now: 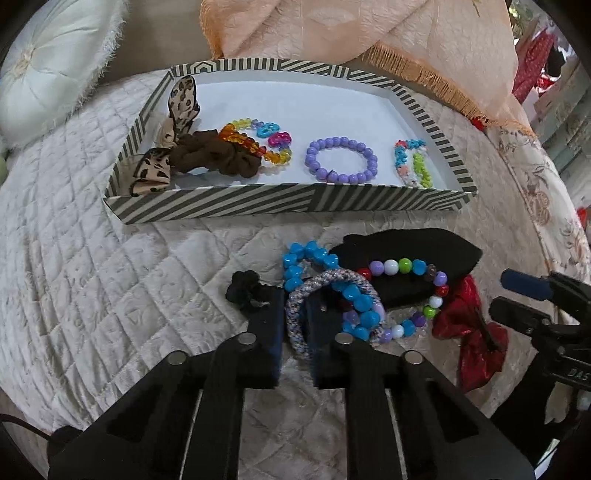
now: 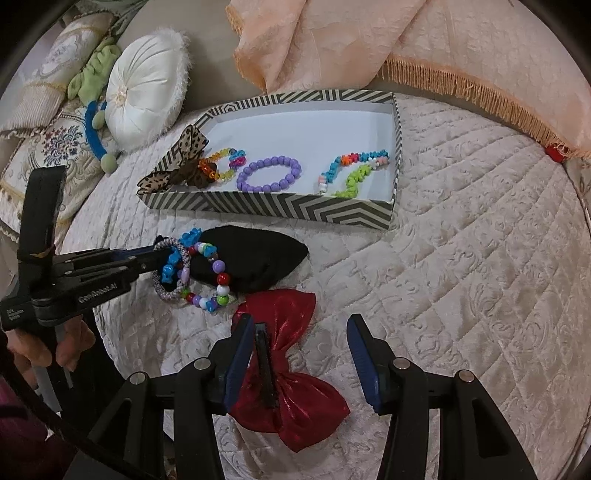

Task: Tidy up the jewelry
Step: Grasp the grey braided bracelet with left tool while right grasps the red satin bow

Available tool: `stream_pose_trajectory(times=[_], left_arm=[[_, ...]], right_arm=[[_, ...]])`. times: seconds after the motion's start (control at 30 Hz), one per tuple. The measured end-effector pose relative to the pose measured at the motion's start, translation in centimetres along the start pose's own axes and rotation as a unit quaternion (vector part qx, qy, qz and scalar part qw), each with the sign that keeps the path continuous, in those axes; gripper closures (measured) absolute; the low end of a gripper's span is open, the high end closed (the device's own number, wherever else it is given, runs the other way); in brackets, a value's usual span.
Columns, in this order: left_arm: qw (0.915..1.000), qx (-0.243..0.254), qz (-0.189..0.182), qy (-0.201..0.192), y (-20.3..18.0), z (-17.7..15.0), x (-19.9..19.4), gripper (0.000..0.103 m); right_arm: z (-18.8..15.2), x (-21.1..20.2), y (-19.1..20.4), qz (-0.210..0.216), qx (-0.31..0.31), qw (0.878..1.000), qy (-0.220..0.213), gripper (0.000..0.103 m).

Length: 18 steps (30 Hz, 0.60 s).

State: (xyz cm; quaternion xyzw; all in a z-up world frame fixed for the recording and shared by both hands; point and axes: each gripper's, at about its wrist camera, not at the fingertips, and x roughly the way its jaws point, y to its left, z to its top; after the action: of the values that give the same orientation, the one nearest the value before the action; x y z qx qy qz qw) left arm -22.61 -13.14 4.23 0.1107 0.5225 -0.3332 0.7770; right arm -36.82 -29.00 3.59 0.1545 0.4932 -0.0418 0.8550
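A striped tray (image 1: 207,206) (image 2: 266,206) on the quilted bed holds a leopard bow (image 1: 181,107), a brown scrunchie (image 1: 214,155), a purple bead bracelet (image 1: 341,158) (image 2: 269,173) and other bead bracelets. In front lies a pile: a speckled braided hair tie (image 1: 295,317) (image 2: 162,291), a blue bead bracelet (image 1: 310,254), a multicolour bead bracelet (image 1: 413,267) (image 2: 218,291) and a black cloth (image 1: 436,247) (image 2: 258,258). My left gripper (image 1: 295,314) (image 2: 157,260) is shut on the braided hair tie. My right gripper (image 2: 301,332) (image 1: 509,291) is open over a red bow (image 2: 291,391) (image 1: 469,332).
A white round cushion (image 2: 144,92) (image 1: 51,62) and a peach fringed cloth (image 2: 406,48) (image 1: 369,33) lie behind the tray. A small black hair flower (image 1: 243,290) sits left of the pile. Embroidered pillows (image 2: 44,140) and a blue ring (image 2: 92,133) lie far left.
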Motion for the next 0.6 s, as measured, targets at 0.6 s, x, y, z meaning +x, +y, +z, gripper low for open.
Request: stream_pose_trajectory(times=[0.6], left_arm=[[0.9991,-0.029,-0.015,-0.028,2.0,-1.6,-5.0,0.097]], right_arm=[[-2.2,1.4,1.8,0.015,-0.038,0.999,0.033,0.053]])
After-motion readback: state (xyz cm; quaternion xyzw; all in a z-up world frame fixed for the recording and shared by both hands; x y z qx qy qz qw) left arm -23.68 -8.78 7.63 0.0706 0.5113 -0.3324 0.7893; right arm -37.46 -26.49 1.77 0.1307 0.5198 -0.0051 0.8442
